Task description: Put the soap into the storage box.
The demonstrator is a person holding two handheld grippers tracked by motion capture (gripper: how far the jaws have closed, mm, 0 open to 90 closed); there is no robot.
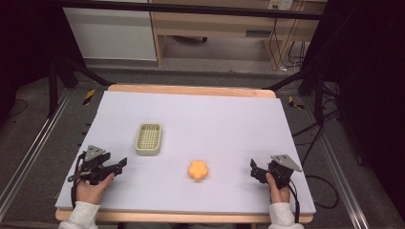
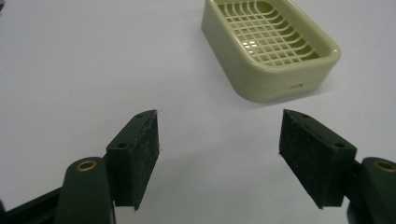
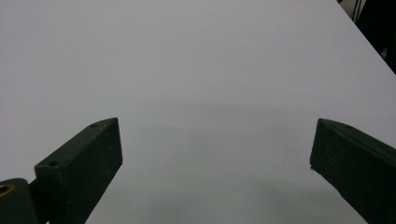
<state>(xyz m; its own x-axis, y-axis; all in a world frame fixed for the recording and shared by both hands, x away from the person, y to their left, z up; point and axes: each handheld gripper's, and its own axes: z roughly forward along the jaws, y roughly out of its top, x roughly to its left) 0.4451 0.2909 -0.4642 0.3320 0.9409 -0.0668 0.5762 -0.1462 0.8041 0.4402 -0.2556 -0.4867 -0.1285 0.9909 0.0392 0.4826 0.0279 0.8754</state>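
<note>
Pale-green slotted dish (image 1: 148, 139), orange flower-shaped piece (image 1: 197, 170), no legible writing

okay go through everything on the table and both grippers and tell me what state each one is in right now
Left gripper: open, jaws wide apart, holding nothing, low over the table.
Right gripper: open, jaws wide apart, holding nothing.
Soap dish: upright on the table, empty, its grid insert in place, untouched.
Orange flower-shaped piece: lying flat on the table, apart from the dish and both grippers.
Table cover: flat, smooth.

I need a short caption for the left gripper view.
Open left gripper above the table, facing an empty beige soap dish.
</note>
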